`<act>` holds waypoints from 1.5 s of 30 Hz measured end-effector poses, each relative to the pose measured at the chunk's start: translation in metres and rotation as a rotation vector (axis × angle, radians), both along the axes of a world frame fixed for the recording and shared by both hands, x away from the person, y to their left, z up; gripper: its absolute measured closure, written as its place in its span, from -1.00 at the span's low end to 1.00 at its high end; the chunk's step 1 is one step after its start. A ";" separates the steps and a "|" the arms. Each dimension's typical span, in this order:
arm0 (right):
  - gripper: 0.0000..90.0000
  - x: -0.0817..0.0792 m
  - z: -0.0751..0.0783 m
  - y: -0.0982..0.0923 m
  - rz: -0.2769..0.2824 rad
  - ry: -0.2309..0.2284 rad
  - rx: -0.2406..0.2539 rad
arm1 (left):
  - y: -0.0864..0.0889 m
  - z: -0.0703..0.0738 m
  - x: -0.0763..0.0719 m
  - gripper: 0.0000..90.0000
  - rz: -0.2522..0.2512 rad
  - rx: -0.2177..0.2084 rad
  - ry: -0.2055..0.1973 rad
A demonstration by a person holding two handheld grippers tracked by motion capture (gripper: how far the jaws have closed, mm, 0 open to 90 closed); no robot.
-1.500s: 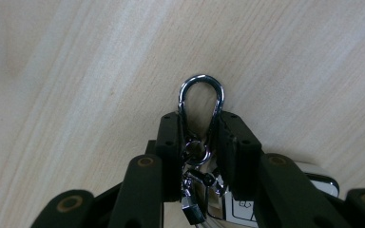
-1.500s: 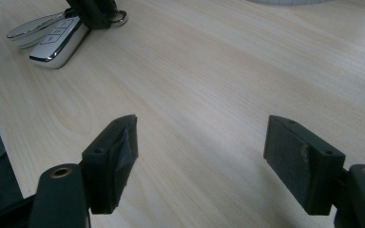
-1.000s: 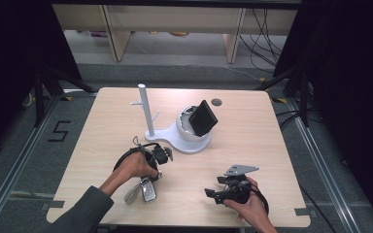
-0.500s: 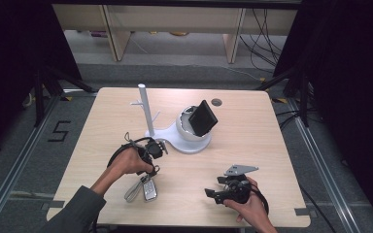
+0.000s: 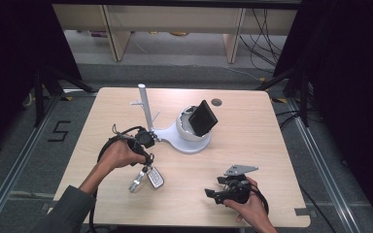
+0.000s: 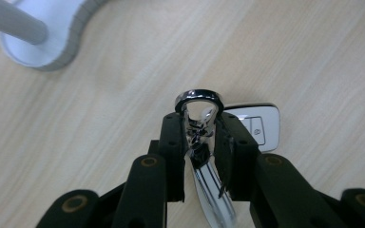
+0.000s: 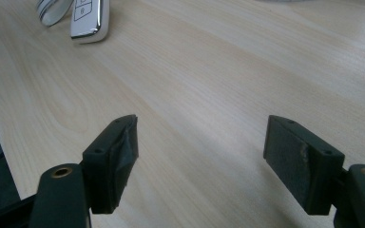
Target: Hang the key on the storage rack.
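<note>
A bunch of keys hangs from my left gripper (image 5: 146,162), which is shut on its chrome clip (image 6: 197,124) and points down at the table. The silver key fob (image 5: 156,178) and a chrome strap (image 5: 136,184) dangle below the jaws, low over the wood. In the left gripper view the fob (image 6: 259,126) peeks out behind the right jaw. A white stand (image 5: 184,141) with a thin upright post (image 5: 144,104) is just beyond the left hand. My right gripper (image 5: 215,194) rests near the front right, open, with bare table between its pads (image 7: 111,161).
A small black screen (image 5: 203,118) sits tilted on the stand's white dome. A round cable hole (image 5: 216,102) lies near the far edge. The fob (image 7: 88,19) lies far ahead in the right gripper view. Dark floor and rails surround the table (image 5: 252,145).
My left hand has risen and drifted toward the stand's post, carrying the keys along. The right hand and its gripper have stayed still.
</note>
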State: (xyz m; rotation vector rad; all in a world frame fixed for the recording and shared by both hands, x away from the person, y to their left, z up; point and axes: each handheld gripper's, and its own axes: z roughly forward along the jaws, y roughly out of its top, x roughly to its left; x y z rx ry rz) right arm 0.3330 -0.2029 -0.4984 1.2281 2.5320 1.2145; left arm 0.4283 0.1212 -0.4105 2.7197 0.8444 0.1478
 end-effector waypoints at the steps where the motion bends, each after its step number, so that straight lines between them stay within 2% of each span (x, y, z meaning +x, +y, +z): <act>1: -0.37 0.000 0.000 0.000 0.000 0.000 0.000 | 0.002 0.003 0.000 0.63 0.006 -0.008 0.002; 5: -0.37 0.000 0.000 0.000 -0.005 -0.004 -0.005 | 0.008 0.018 0.001 0.63 0.027 -0.019 -0.036; 8: -0.37 0.000 0.000 0.000 -0.006 0.009 -0.002 | 0.010 0.023 0.002 0.63 0.033 -0.024 -0.047; 9: -0.37 0.000 0.000 0.000 -0.006 0.008 -0.003 | 0.012 0.028 0.002 0.63 0.032 -0.020 -0.044; 11: -0.37 0.000 -0.001 0.000 -0.006 0.012 0.003 | 0.014 0.036 0.003 0.63 0.035 -0.020 -0.066; 12: -0.37 0.000 -0.001 0.000 -0.007 0.014 0.001 | 0.015 0.038 0.003 0.63 0.043 -0.020 -0.060; 13: -0.37 -0.001 -0.001 0.000 -0.010 0.019 0.002 | 0.017 0.044 0.003 0.63 0.055 -0.017 -0.077; 14: -0.37 -0.001 -0.001 0.000 -0.010 0.019 0.002 | 0.017 0.044 0.003 0.62 0.055 -0.017 -0.077; 15: -0.37 0.000 -0.001 0.000 -0.004 -0.001 -0.008 | 0.022 0.052 0.005 0.63 0.068 -0.023 -0.090; 18: -0.37 0.000 -0.001 0.000 -0.008 0.006 -0.006 | 0.025 0.058 0.007 0.63 0.077 -0.023 -0.100; 21: -0.37 0.000 -0.001 0.000 -0.006 0.008 -0.009 | 0.031 0.068 0.011 0.62 0.099 -0.033 -0.117; 23: -0.37 -0.001 -0.001 0.001 -0.018 0.021 -0.003 | 0.035 0.074 0.015 0.62 0.112 -0.024 -0.125; 26: -0.37 0.000 -0.002 0.000 -0.009 0.006 -0.007 | 0.039 0.082 0.020 0.62 0.136 -0.023 -0.133; 27: -0.37 0.000 -0.002 0.000 -0.010 0.006 -0.007 | 0.041 0.085 0.023 0.62 0.153 -0.035 -0.149; 28: -0.37 0.000 -0.002 0.000 -0.008 0.010 -0.009 | 0.043 0.089 0.025 0.62 0.159 -0.036 -0.149; 29: -0.37 0.000 -0.002 0.001 -0.008 0.020 -0.011 | 0.047 0.095 0.028 0.62 0.165 -0.038 -0.172; 30: -0.37 0.000 -0.002 0.001 -0.008 0.020 -0.011 | 0.047 0.095 0.028 0.62 0.165 -0.038 -0.172; 33: -0.37 0.000 -0.002 0.001 -0.007 0.018 -0.010 | 0.053 0.108 0.035 0.62 0.193 -0.041 -0.193; 35: -0.37 0.000 -0.002 0.000 -0.010 0.007 -0.010 | 0.054 0.110 0.038 0.62 0.201 -0.044 -0.188; 36: -0.37 0.000 -0.002 0.000 -0.010 0.008 -0.010 | 0.054 0.112 0.040 0.62 0.211 -0.045 -0.198; 39: -0.37 -0.002 -0.001 0.002 -0.011 0.037 -0.005 | 0.056 0.117 0.050 0.62 0.238 -0.047 -0.199; 40: -0.37 -0.002 -0.001 0.002 -0.011 0.037 -0.005 | 0.056 0.117 0.050 0.62 0.238 -0.047 -0.199; 41: -0.37 0.000 -0.002 0.001 0.003 0.013 -0.011 | 0.056 0.117 0.054 0.62 0.249 -0.046 -0.201; 44: -0.37 -0.001 -0.002 0.001 -0.002 0.023 -0.007 | 0.055 0.117 0.058 0.62 0.251 -0.049 -0.197; 45: -0.37 -0.001 -0.002 0.001 -0.004 0.025 -0.006 | 0.054 0.116 0.060 0.62 0.270 -0.065 -0.202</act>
